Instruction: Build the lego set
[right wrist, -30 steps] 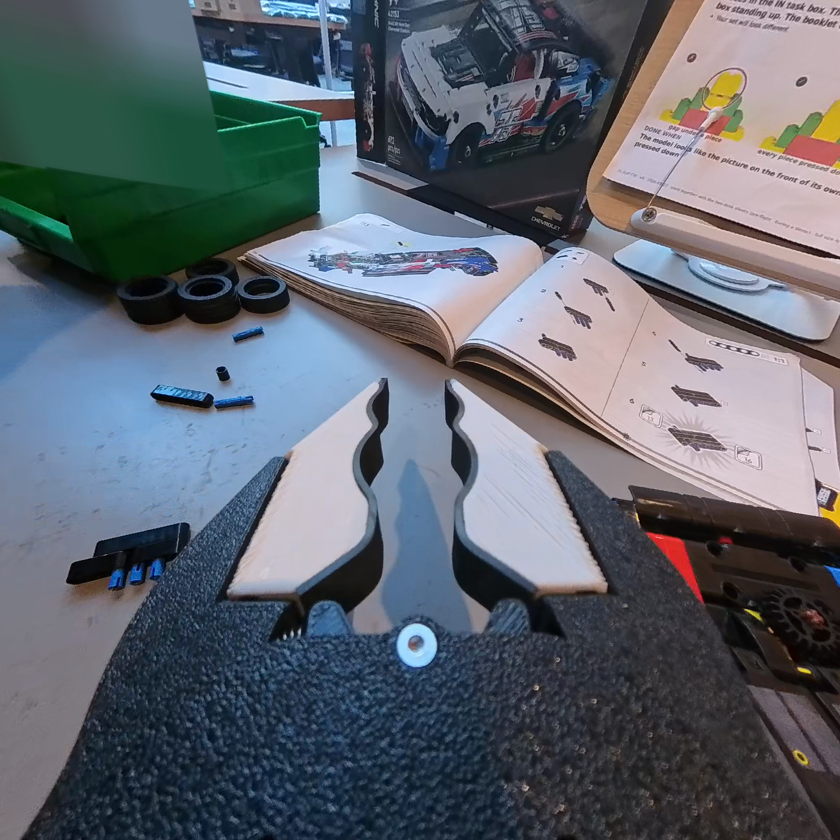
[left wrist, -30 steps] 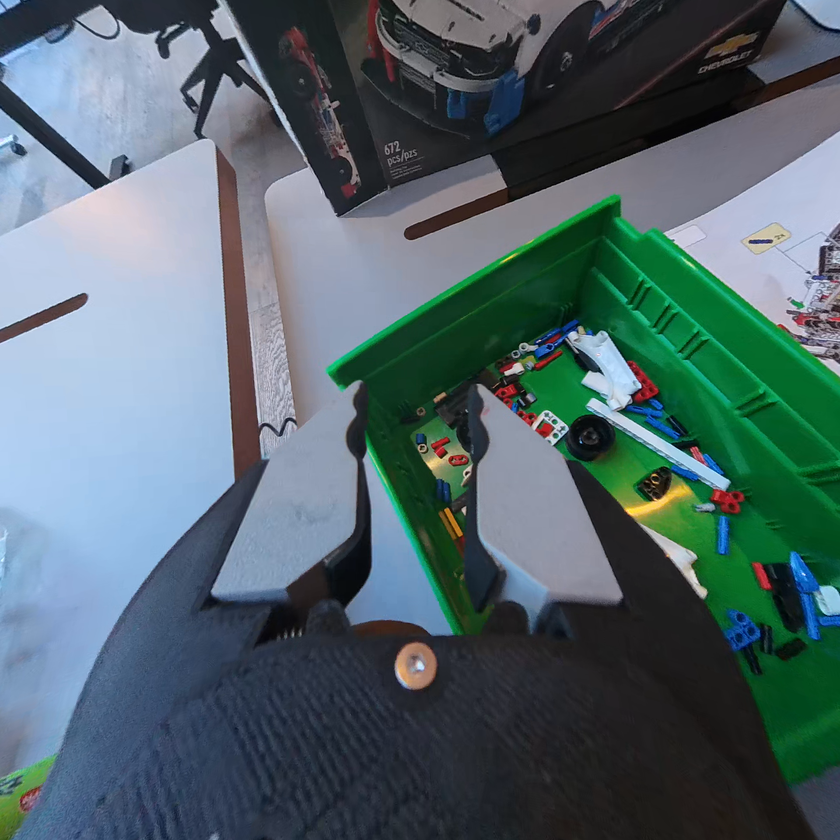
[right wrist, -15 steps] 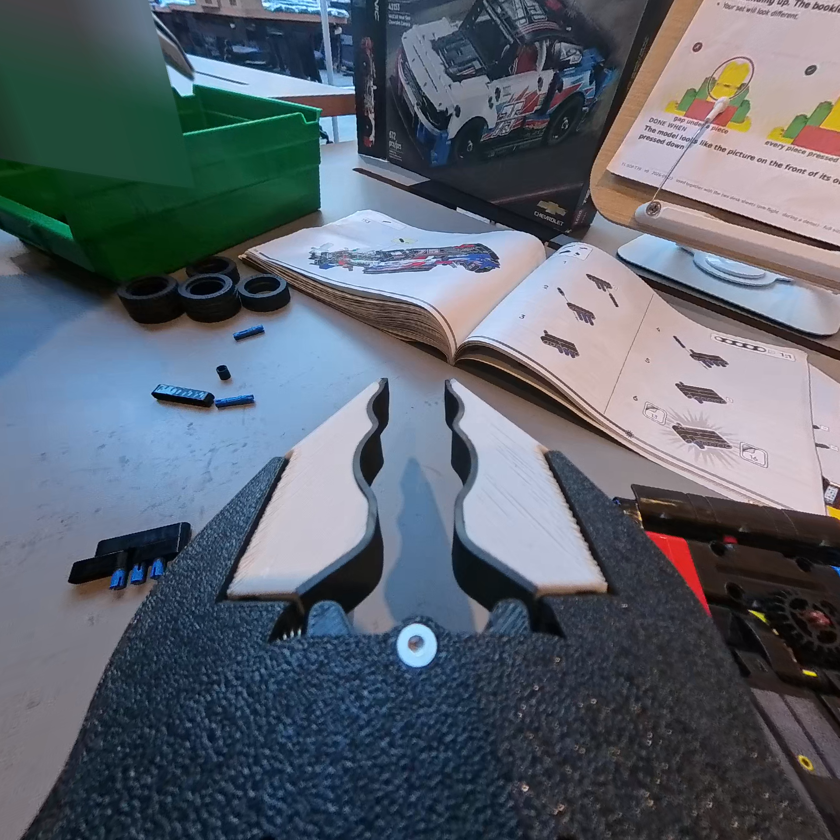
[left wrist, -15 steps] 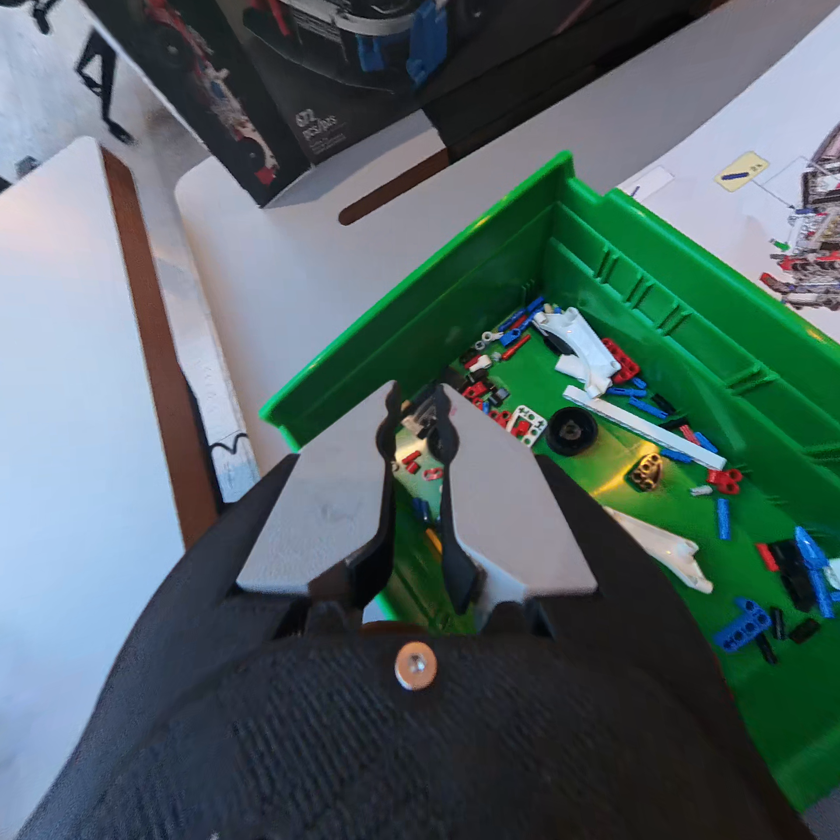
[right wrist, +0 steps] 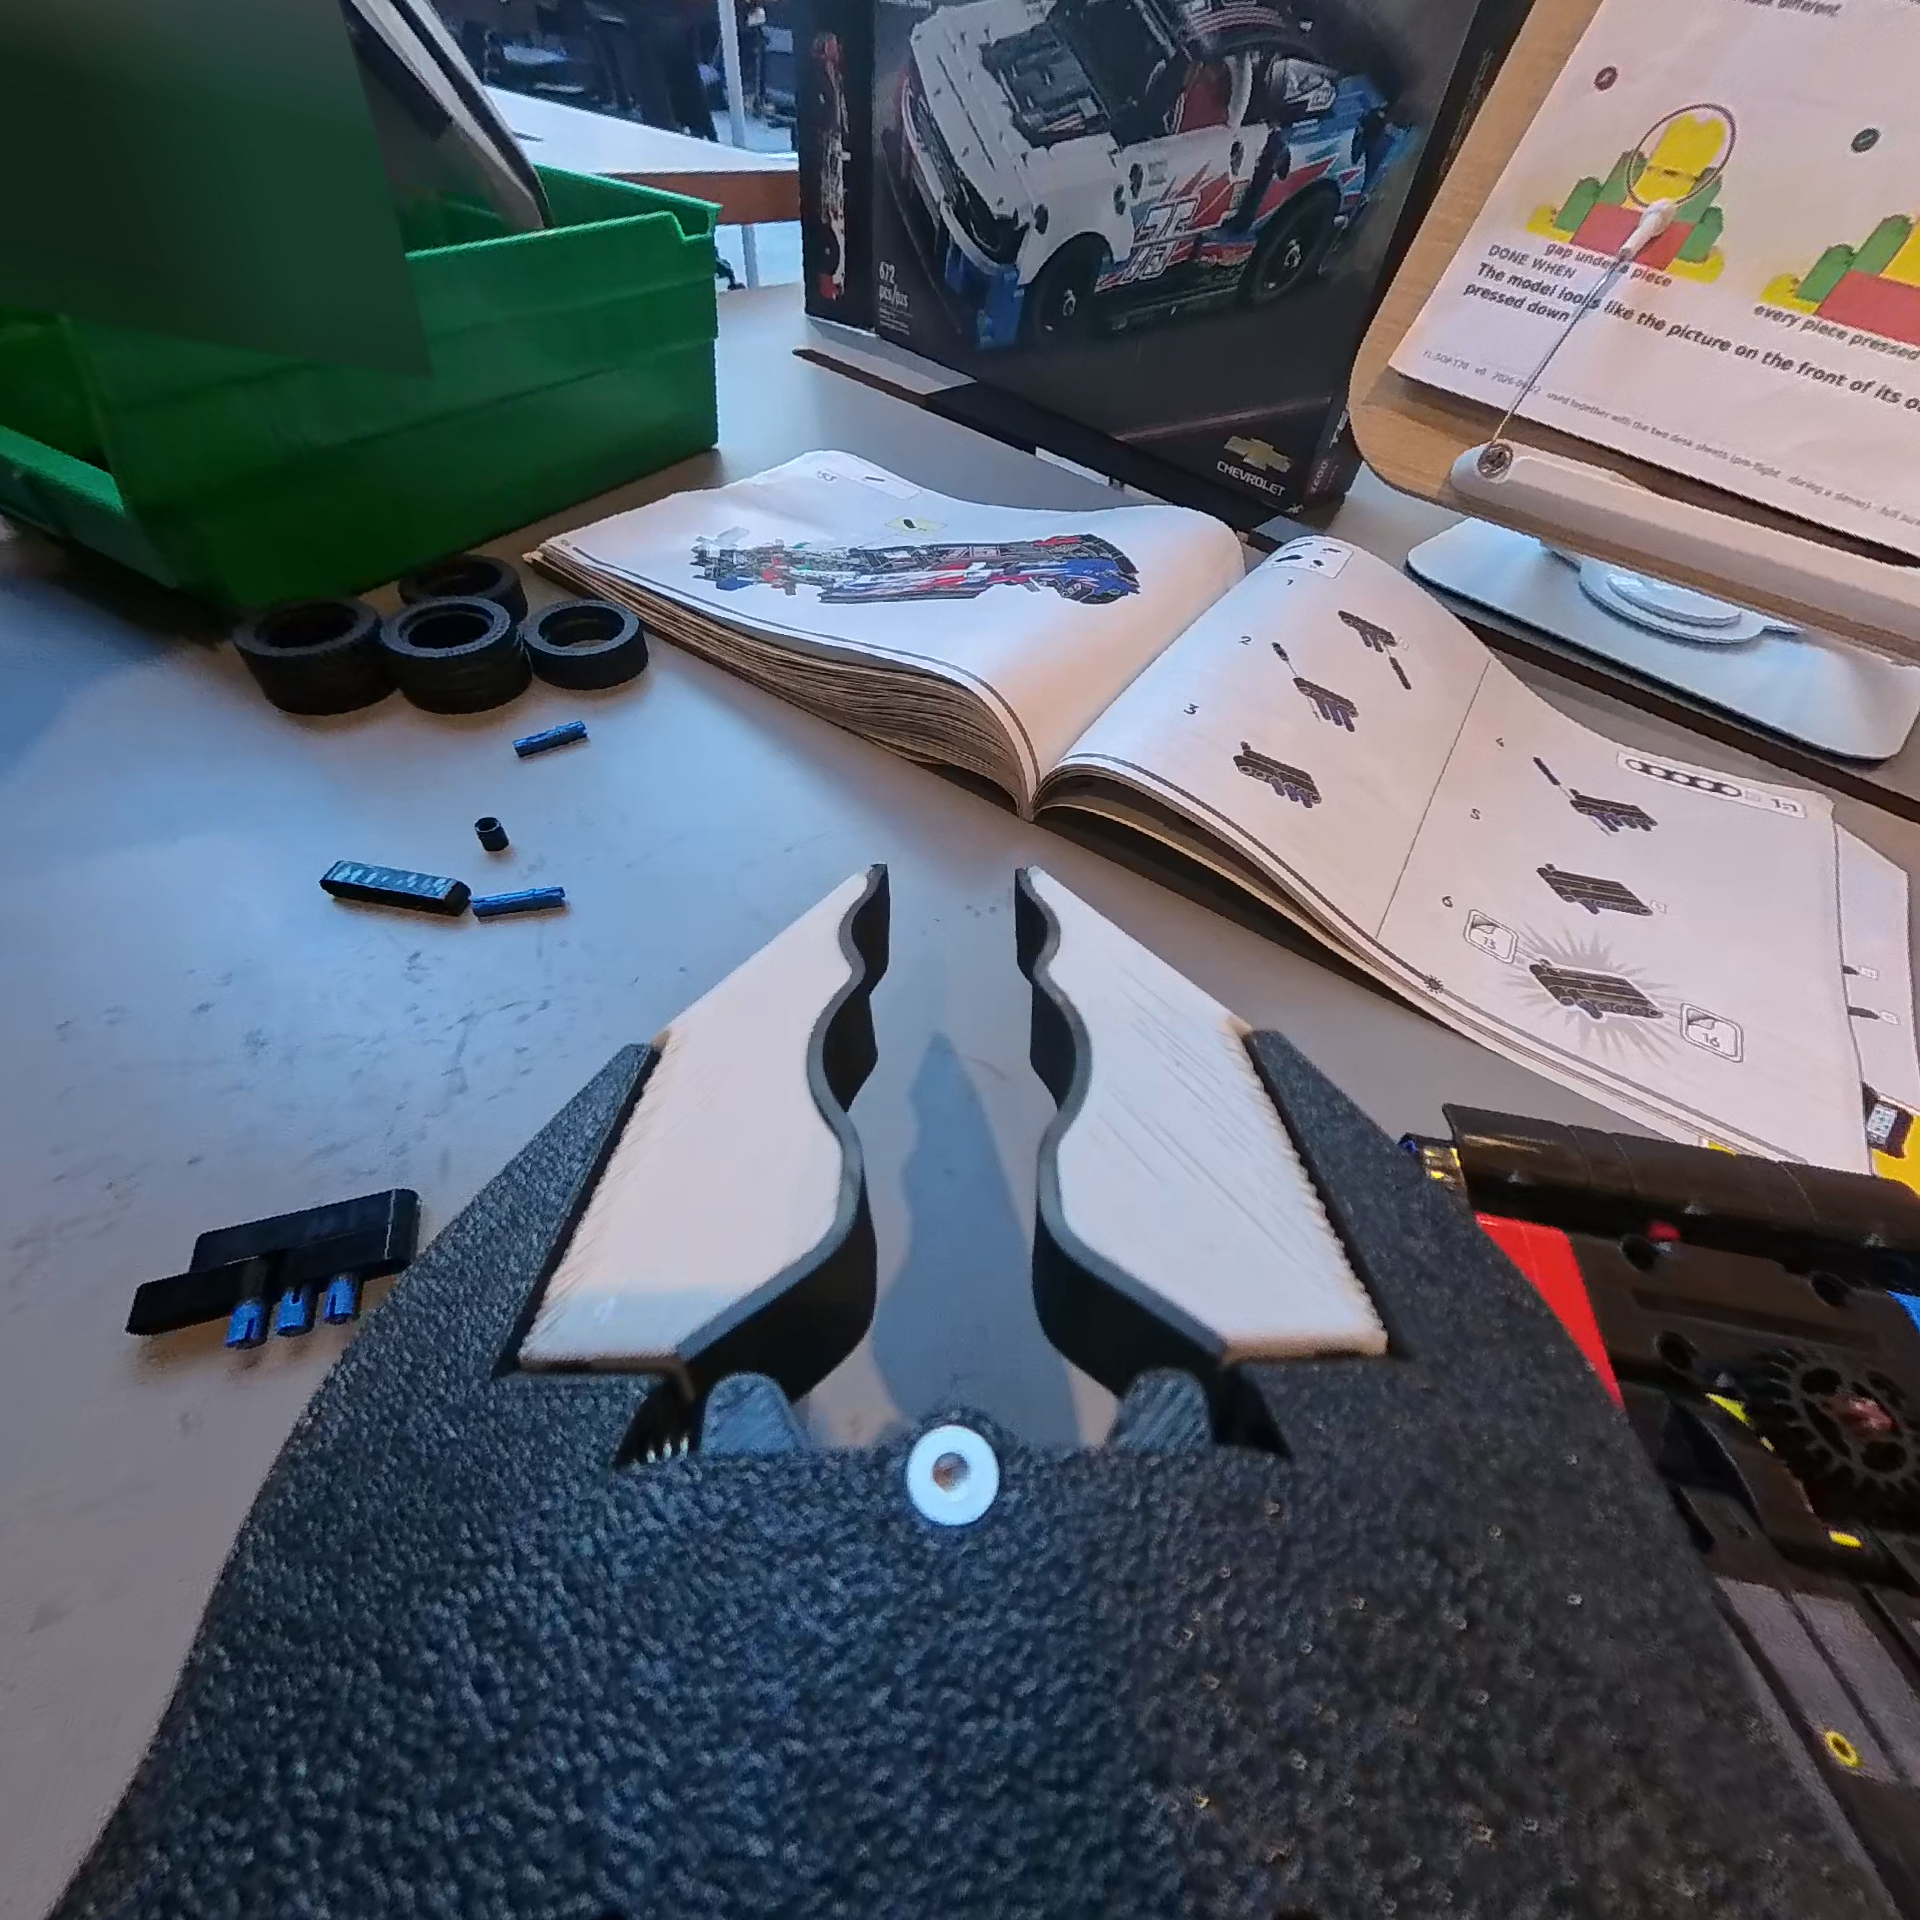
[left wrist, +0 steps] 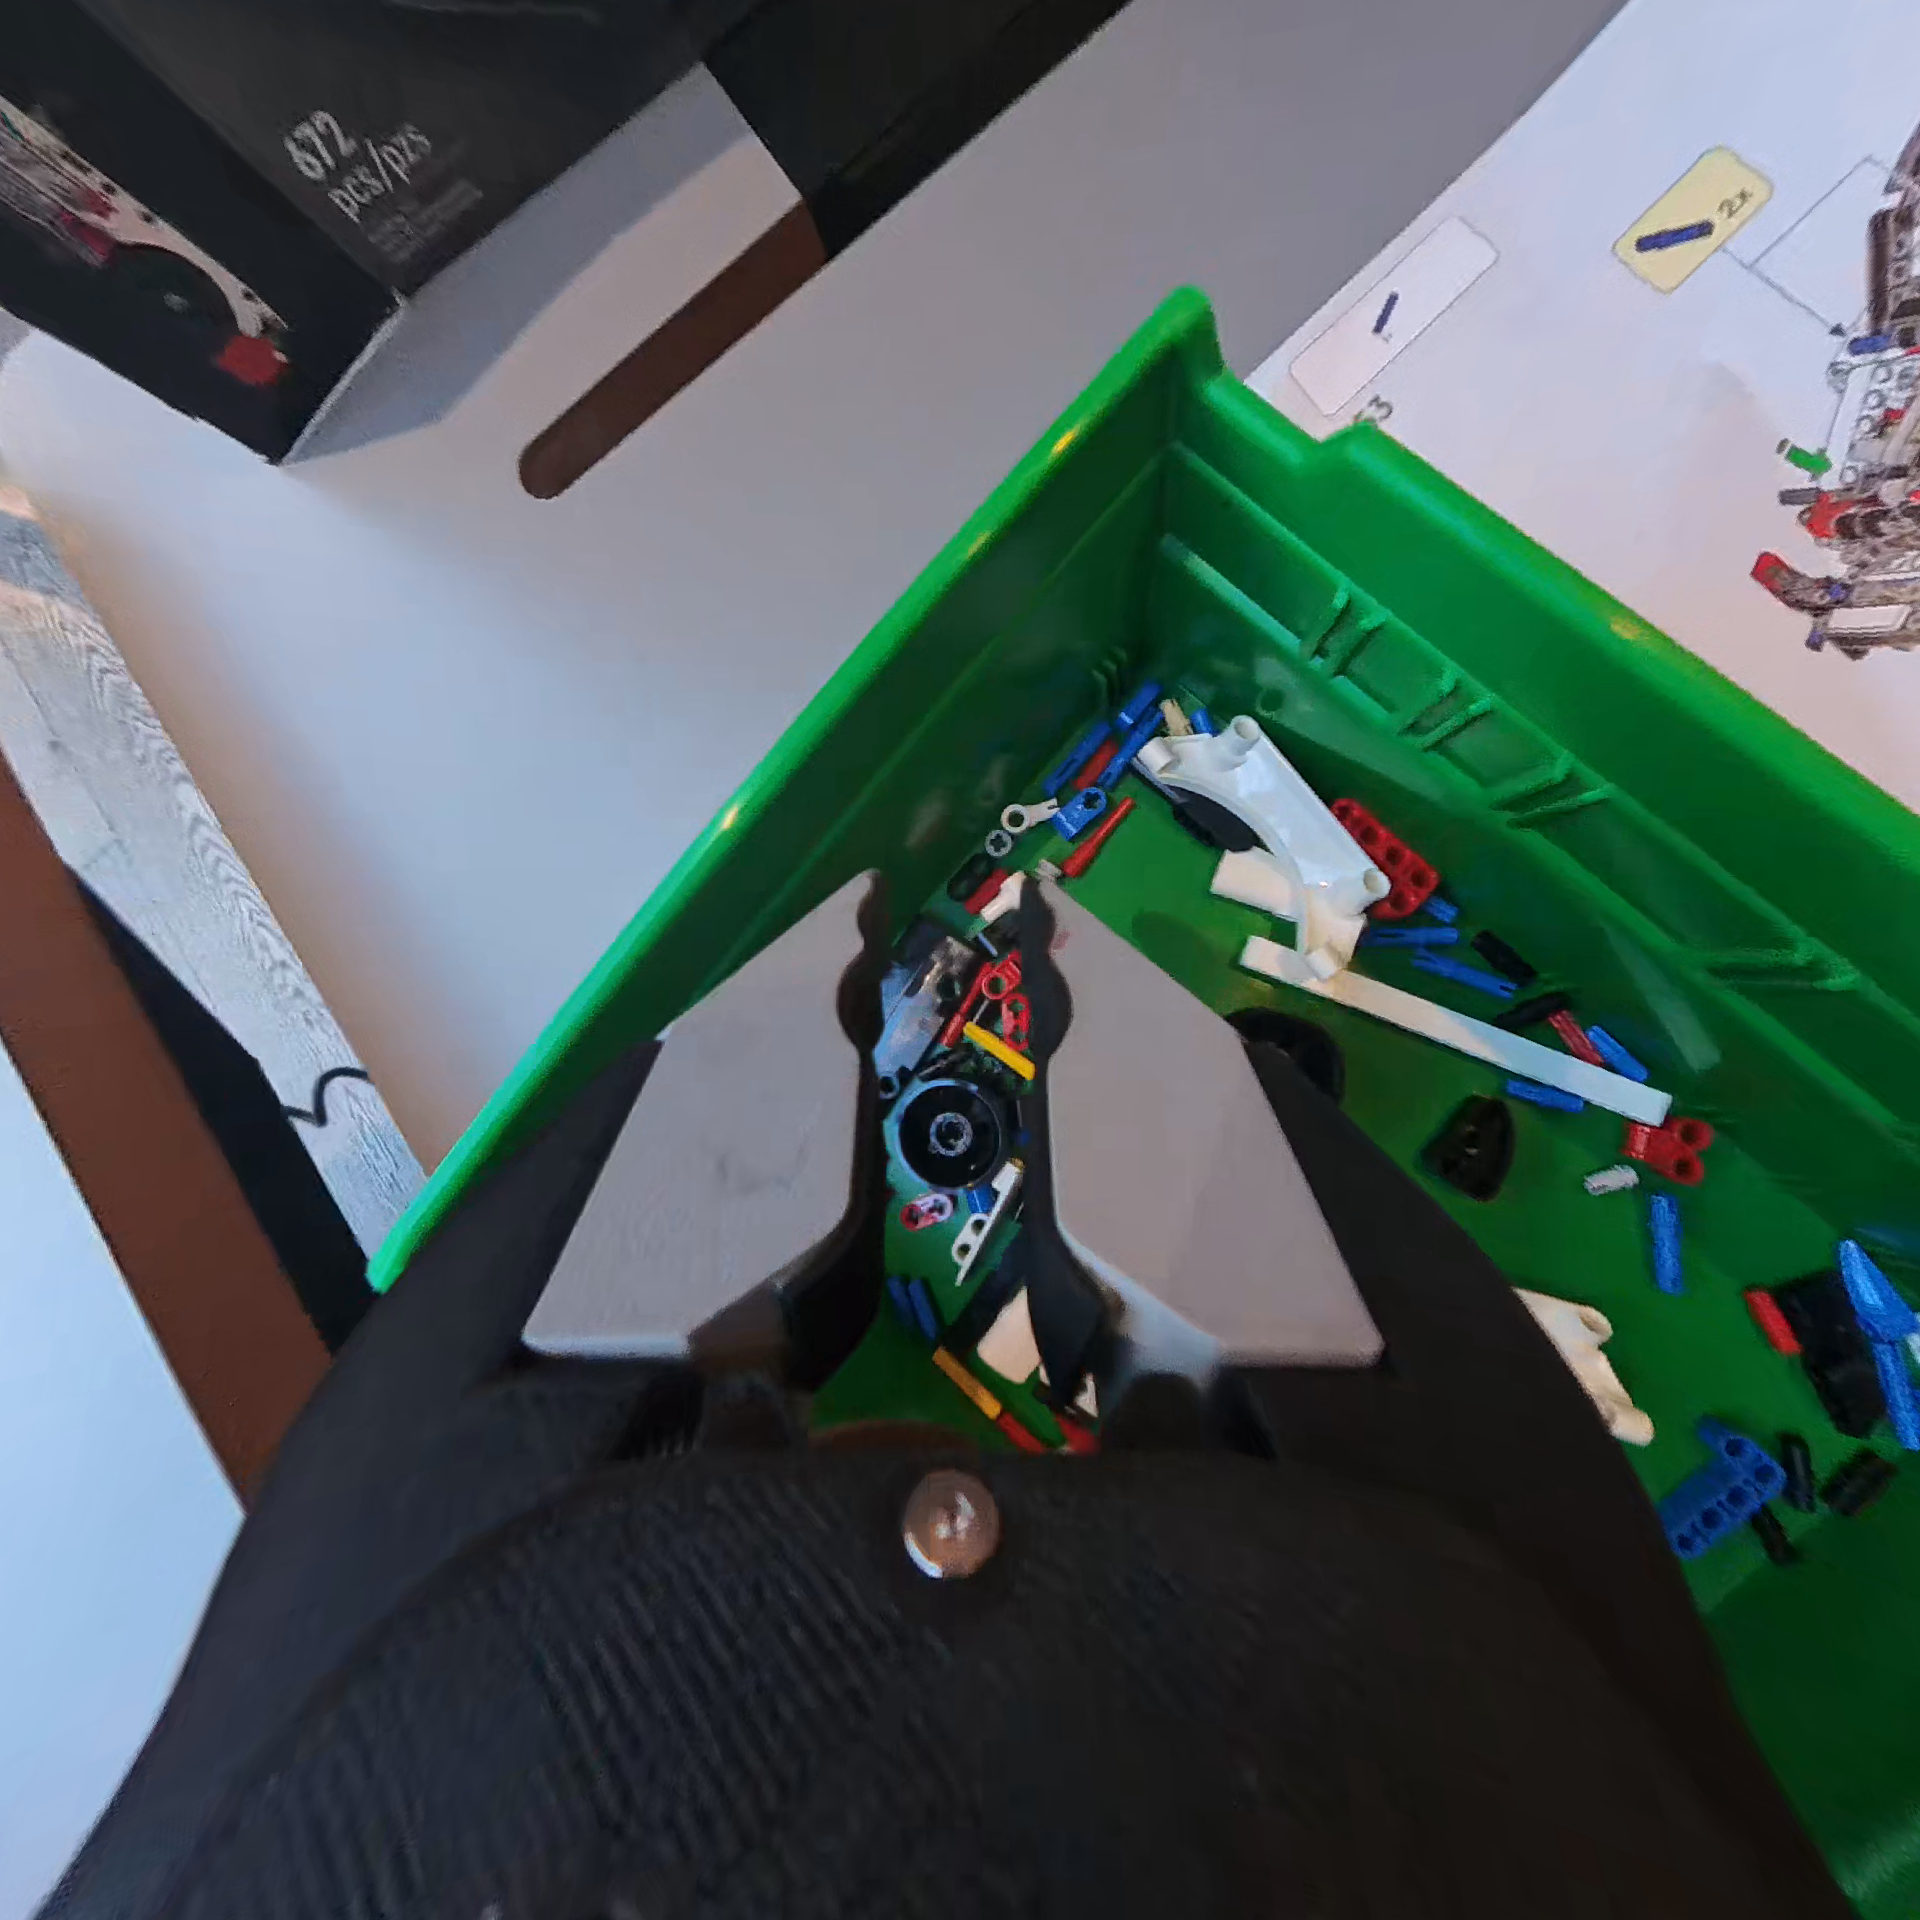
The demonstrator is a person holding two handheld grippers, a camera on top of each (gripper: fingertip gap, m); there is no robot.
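Part-picking is the step in hand: the left gripper (left wrist: 945,904), spread, hangs over loose pieces in the green bin (left wrist: 935,665), so next it must close on one, while the right gripper (right wrist: 951,883), spread and empty, waits above the table (right wrist: 208,987)

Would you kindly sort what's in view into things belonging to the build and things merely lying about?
Belonging: green bin of loose pieces, instruction booklet, four tyres, partly built model.
Lying about: set box, sheet on stand.
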